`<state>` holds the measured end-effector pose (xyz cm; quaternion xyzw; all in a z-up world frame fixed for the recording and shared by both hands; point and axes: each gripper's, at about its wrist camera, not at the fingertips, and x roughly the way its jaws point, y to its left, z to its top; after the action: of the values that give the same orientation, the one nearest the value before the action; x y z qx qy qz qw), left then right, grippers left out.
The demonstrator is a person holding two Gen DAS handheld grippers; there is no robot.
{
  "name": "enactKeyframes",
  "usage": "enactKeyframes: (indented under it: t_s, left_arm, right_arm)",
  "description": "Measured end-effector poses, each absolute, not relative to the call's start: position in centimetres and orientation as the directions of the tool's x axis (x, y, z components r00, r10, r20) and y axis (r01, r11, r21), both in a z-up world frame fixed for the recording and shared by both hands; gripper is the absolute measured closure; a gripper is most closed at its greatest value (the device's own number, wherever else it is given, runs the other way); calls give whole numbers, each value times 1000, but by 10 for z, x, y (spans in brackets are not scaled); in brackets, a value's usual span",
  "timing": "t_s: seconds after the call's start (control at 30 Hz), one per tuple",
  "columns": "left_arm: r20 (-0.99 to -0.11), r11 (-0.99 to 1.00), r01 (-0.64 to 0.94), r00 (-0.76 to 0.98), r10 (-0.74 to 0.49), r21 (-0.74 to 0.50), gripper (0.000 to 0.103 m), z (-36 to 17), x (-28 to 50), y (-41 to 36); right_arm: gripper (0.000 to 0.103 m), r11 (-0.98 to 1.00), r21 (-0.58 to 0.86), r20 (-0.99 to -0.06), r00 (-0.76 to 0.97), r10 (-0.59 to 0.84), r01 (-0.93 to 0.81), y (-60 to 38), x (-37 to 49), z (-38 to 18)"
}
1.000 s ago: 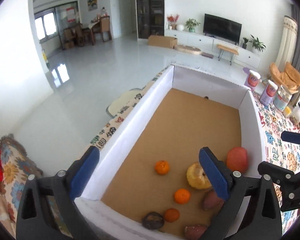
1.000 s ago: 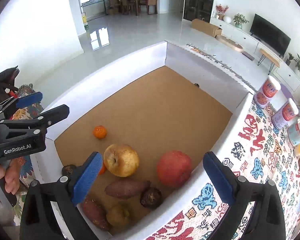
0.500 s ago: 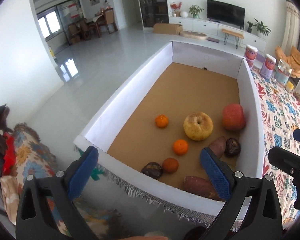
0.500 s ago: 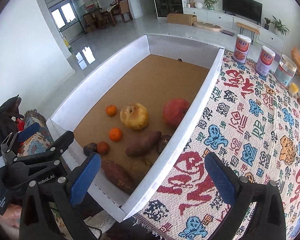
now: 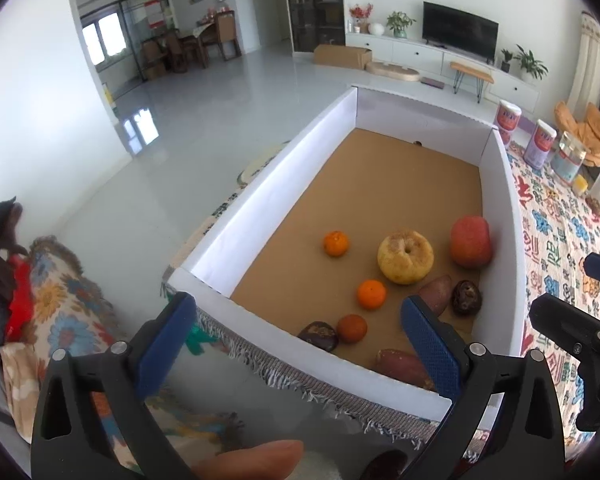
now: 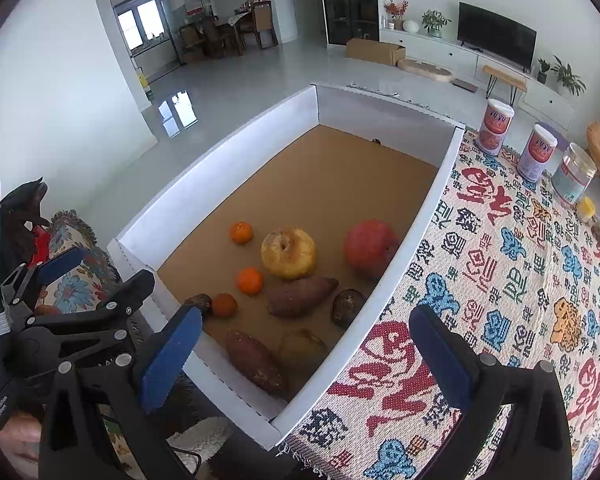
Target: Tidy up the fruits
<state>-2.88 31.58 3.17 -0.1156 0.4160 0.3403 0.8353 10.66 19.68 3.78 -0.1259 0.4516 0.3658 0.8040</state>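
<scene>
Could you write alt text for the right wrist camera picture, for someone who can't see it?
A shallow white box with a brown floor holds three small oranges, a yellow apple, a red fruit, two sweet potatoes and some darker pieces. The open right gripper hovers above its near corner, empty. The box sits on a patterned cloth with jars at the back.

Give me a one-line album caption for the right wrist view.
Open right gripper hovers over a white box of oranges, sweet potatoes and a yellow apple.
</scene>
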Motion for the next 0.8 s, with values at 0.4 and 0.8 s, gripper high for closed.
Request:
enactKeyframes:
  t_s: [0.4,0.8]
  left_arm:
    - [-799,734,-675,402,447,71,1,27,-31,327]
    - [-789,730,-679,403,464,83,1,31,-32,327]
  right_arm:
    - [0,698,95,-840,319,440,-710,206,105,31]
    - [0,705,90,-844,322,429,-704,210,107,33]
